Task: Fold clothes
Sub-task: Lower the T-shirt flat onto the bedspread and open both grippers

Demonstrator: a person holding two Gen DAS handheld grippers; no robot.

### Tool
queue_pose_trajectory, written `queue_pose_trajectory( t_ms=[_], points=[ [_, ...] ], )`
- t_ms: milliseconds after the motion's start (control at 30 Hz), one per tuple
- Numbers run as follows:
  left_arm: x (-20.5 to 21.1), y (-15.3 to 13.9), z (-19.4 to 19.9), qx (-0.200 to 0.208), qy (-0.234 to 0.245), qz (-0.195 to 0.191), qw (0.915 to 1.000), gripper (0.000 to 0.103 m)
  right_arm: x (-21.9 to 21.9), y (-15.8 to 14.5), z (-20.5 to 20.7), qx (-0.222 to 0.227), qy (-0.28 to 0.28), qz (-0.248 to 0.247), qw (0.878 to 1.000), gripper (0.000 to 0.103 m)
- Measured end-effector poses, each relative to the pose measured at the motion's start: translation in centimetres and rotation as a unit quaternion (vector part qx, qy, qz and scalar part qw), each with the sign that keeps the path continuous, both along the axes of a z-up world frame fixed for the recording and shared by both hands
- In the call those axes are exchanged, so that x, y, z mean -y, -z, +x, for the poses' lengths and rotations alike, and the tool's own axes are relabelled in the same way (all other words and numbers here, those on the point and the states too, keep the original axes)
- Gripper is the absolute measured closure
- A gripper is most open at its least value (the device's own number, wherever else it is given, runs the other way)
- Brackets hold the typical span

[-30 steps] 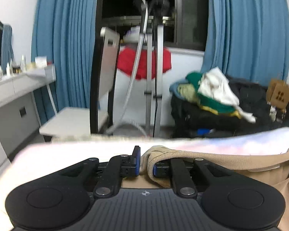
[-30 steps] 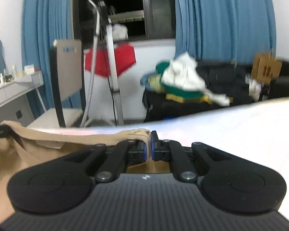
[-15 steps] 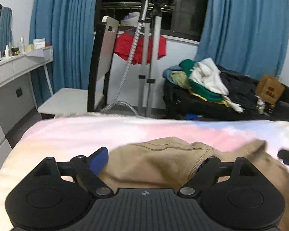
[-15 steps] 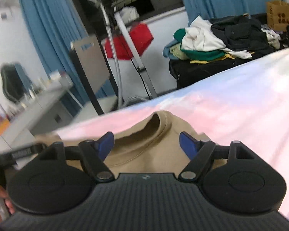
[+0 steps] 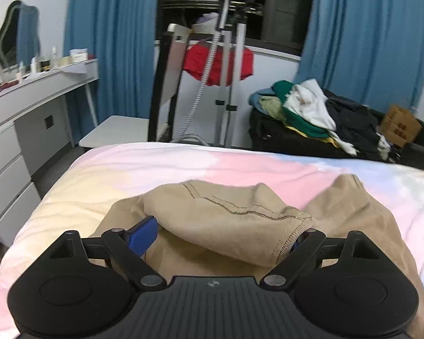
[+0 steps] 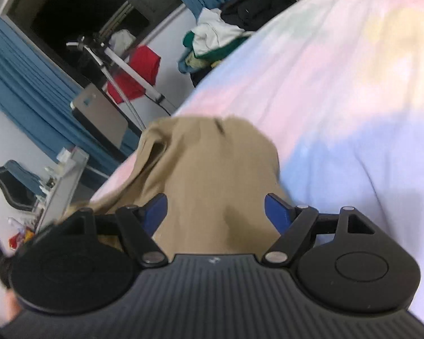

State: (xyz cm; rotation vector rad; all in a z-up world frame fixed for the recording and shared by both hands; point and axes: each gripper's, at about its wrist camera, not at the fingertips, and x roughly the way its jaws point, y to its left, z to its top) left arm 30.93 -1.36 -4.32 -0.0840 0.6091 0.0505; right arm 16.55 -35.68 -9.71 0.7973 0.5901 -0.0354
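My left hand-held gripper (image 5: 222, 238) was spread wide, holding nothing, jaws either side of a bunched fold of the tan t-shirt (image 5: 240, 217); its left blue pad (image 5: 143, 236) showed, the right one was mostly hidden under the stitched hem. My right hand-held gripper (image 6: 215, 212) was also wide apart and gripped nothing, both blue pads (image 6: 155, 212) flanking the same tan t-shirt (image 6: 212, 169), camera tilted hard. The shirt lay crumpled on the bed (image 5: 183, 163), on a pastel pink, yellow and blue sheet, near the bed's foot end on the left side in the left wrist view. One sleeve or corner of the shirt stuck up toward the right in that view. Beyond the bed: a garment steamer stand (image 5: 226, 56) with a red garment (image 5: 217, 65) hanging on it, a chair (image 5: 166, 99) just beside it, blue curtains (image 5: 113, 42), a grey desk (image 5: 42, 84) with bottles and a mirror (image 5: 17, 34), and a pile of clothes (image 5: 311, 110) on dark luggage. A cardboard box (image 5: 401, 125) sat at the far right. The right wrist view was blurred.
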Motion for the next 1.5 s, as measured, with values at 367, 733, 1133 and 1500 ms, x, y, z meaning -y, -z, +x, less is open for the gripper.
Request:
queue_pose_trajectory(
  t_ms=[367, 733, 1133, 1500],
  points=[
    [0.4, 0.0, 14.4, 0.015, -0.126, -0.01, 0.9919, 0.018, -2.7, 0.3, 0.9, 0.028, -0.023, -0.041, 0.999, 0.025],
    [1.6, 4.5, 21.3, -0.05, -0.078, 0.1, 0.9907, 0.017, -1.3, 4.1, 4.7, -0.005, -0.006, -0.084, 0.996, 0.025],
    [6.2, 1.0, 15.5, -0.075, 0.079, 0.124, 0.9863, 0.01, -1.3, 1.8, 2.3, 0.017, -0.006, -0.08, 0.997, 0.025],
    [16.8, 2.9, 13.3, -0.091, 0.183, -0.058, 0.9772, 0.041, 1.3, 2.4, 1.7, 0.008, 0.036, -0.044, 0.998, 0.025]
  ],
)
